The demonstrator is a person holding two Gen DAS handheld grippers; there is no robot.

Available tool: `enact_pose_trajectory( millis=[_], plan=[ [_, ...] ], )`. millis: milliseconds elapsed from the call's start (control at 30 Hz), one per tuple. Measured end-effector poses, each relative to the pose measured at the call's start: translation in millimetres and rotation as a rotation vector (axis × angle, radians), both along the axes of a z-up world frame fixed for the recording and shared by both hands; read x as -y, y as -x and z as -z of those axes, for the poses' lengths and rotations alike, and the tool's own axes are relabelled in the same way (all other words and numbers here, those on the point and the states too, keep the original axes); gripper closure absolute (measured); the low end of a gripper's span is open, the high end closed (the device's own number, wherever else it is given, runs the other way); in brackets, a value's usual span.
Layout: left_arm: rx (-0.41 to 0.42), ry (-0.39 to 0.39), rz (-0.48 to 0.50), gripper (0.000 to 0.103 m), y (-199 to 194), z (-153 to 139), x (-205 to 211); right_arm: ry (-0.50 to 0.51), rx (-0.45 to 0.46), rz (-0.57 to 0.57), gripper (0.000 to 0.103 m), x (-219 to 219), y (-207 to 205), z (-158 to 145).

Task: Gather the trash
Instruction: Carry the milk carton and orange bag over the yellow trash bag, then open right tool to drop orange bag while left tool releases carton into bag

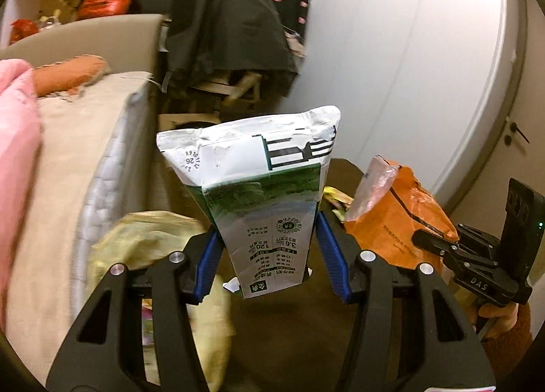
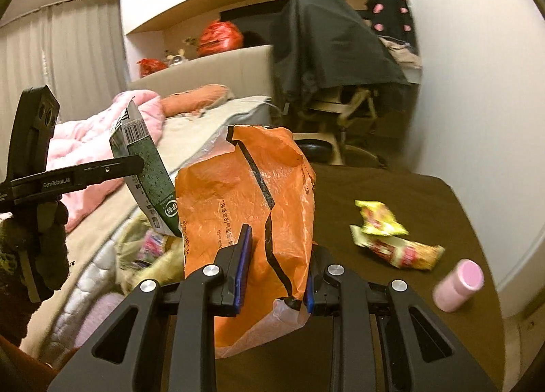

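My left gripper is shut on a green and white milk carton, held upright in the air above the brown table. The carton also shows in the right wrist view, left of the bag. My right gripper is shut on an orange plastic bag, held up over the table's left part. The bag shows at the right of the left wrist view, with the right gripper behind it. A crumpled yellow and red wrapper lies on the table to the right.
A pink bottle lies near the table's right edge. A yellowish bag with trash sits below, between bed and table. The bed with pink blanket is on the left. A chair draped in dark cloth stands behind the table.
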State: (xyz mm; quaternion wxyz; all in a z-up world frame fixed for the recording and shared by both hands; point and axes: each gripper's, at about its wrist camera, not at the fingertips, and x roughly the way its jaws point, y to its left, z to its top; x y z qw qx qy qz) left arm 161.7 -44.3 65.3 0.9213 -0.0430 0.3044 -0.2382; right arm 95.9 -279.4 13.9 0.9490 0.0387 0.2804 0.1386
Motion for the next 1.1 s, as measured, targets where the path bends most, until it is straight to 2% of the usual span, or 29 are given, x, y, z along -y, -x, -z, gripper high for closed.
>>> enact_pose_trajectory(
  millis=[200,300,433,567,733,933,1100],
  plan=[
    [-0.010,0.019,-0.115,0.052,-4.1,1.3,-80.1,0.000,-0.031,-0.127,0.079,-69.4,-34.8,-1.4],
    [-0.025,0.039,-0.148,0.052,-1.9,7.4,-112.6,0.014,-0.075,-0.201,0.079,-114.2,-58.2,10.0],
    [-0.053,0.057,-0.183,0.052,-2.6,19.4,-146.1,0.013,-0.174,-0.290,0.079,-170.0,-93.0,39.1],
    [-0.076,0.084,-0.206,0.052,-6.1,27.9,-167.1,0.002,-0.273,-0.303,0.079,-194.5,-114.5,73.6],
    [-0.082,0.103,-0.215,0.052,-11.9,33.4,-178.1,-0.017,-0.352,-0.266,0.079,-198.8,-129.7,105.0],
    [-0.112,0.133,-0.174,0.052,-29.5,45.2,-164.8,-0.017,-0.320,-0.256,0.079,-201.1,-130.8,114.0],
    [-0.199,0.109,-0.148,0.053,-61.1,84.7,-145.5,-0.030,-0.300,-0.272,0.079,-191.9,-128.2,117.8]
  ],
)
